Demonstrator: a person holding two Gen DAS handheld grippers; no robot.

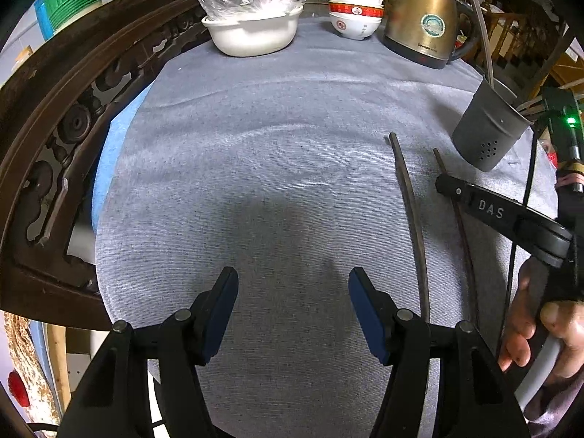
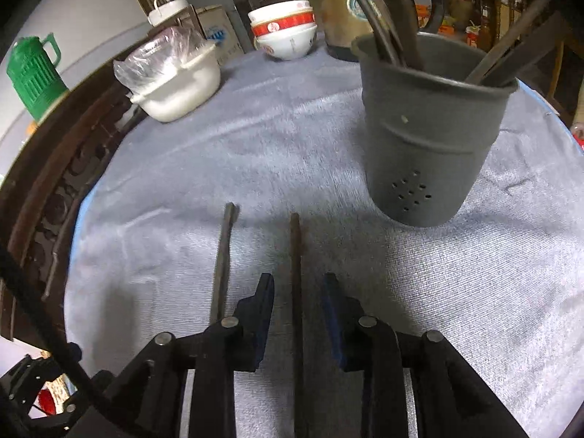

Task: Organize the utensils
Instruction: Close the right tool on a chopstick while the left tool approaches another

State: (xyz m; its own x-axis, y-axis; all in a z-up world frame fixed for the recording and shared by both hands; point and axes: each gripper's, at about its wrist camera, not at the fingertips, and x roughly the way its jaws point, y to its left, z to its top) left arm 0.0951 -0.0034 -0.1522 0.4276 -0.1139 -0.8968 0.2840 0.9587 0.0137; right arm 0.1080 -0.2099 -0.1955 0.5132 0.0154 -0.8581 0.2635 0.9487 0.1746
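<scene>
Two dark chopsticks lie side by side on the grey cloth of the desk point(image 1: 292, 146), near the grey cup point(image 2: 430, 138). The right gripper point(image 2: 297, 314) has its fingers apart around the reddish chopstick point(image 2: 296, 262), not squeezing it. The left gripper point(image 1: 292, 310) is released and holds nothing.

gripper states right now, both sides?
Left gripper: open, nothing between its jaws, over bare cloth.
Right gripper: open, jaws straddling the reddish chopstick on the cloth, pads not pressing it.
</scene>
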